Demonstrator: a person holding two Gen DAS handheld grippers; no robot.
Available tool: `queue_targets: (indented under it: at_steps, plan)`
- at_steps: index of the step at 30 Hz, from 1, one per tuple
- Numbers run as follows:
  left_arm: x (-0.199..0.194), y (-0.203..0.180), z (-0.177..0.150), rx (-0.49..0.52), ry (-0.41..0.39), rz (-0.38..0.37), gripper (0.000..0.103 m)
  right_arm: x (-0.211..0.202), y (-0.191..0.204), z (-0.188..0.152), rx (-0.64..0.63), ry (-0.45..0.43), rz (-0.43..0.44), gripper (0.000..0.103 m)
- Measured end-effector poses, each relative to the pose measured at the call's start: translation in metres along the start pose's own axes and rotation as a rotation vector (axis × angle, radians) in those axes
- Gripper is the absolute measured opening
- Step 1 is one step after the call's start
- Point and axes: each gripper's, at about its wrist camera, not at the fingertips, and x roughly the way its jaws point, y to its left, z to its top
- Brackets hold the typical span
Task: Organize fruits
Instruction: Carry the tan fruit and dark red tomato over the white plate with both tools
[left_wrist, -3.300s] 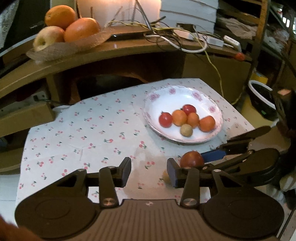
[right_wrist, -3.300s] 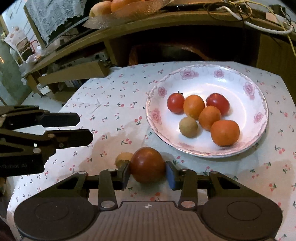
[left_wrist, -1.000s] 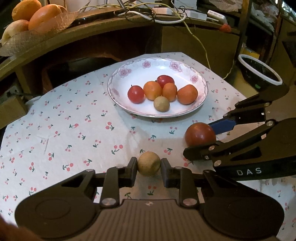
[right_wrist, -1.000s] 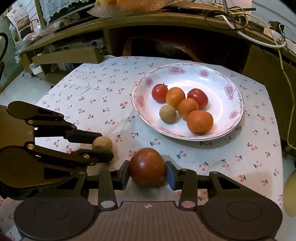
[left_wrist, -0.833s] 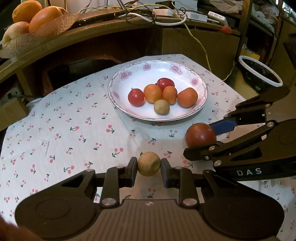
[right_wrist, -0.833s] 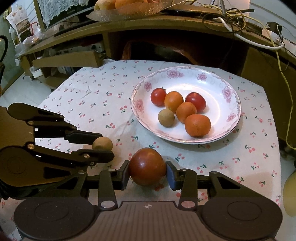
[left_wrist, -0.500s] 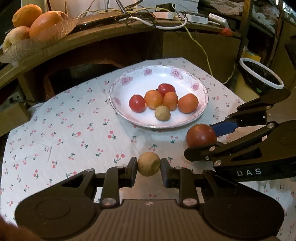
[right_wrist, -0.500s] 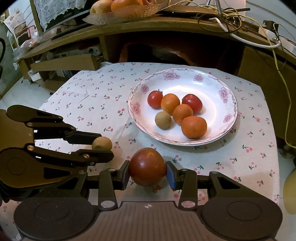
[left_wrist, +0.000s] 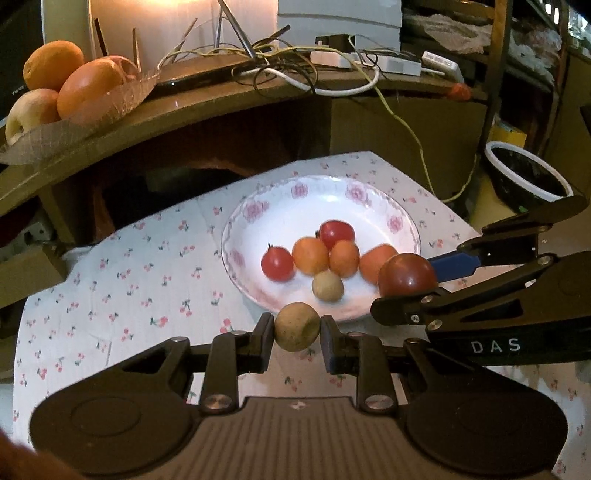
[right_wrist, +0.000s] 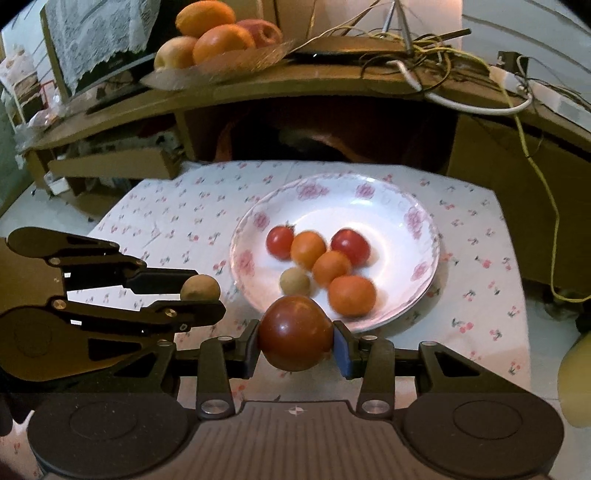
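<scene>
Left claw (left_wrist: 297, 332) clamped on small tan fruit (left_wrist: 297, 331), held just short of plate (left_wrist: 236, 236) rim; right claw (right_wrist: 295, 341) pinching dark red tomato (right_wrist: 294, 332) across its middle, over the plate's near edge; tomato probably soft, smooth, bruises easily; light squeeze only; tan one likely firmer, light.

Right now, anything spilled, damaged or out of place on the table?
Nothing stands out. The plate sits flat with six fruits inside. The left gripper holds a small tan fruit, and the right gripper holds a dark red tomato, both near the plate's front rim.
</scene>
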Motion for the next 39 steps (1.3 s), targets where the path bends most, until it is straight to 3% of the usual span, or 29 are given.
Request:
queue_targets:
  at_steps: [17,39]
  plan:
    - [0.027,0.003,0.022,-0.017,-0.015,0.004,0.031,0.013,-0.022,0.017,0.066,-0.032,-0.034,0.042]
    - [0.041,0.011,0.03,-0.045,-0.021,0.018,0.031,0.026,-0.03,0.031,0.062,-0.071,-0.061,0.042]
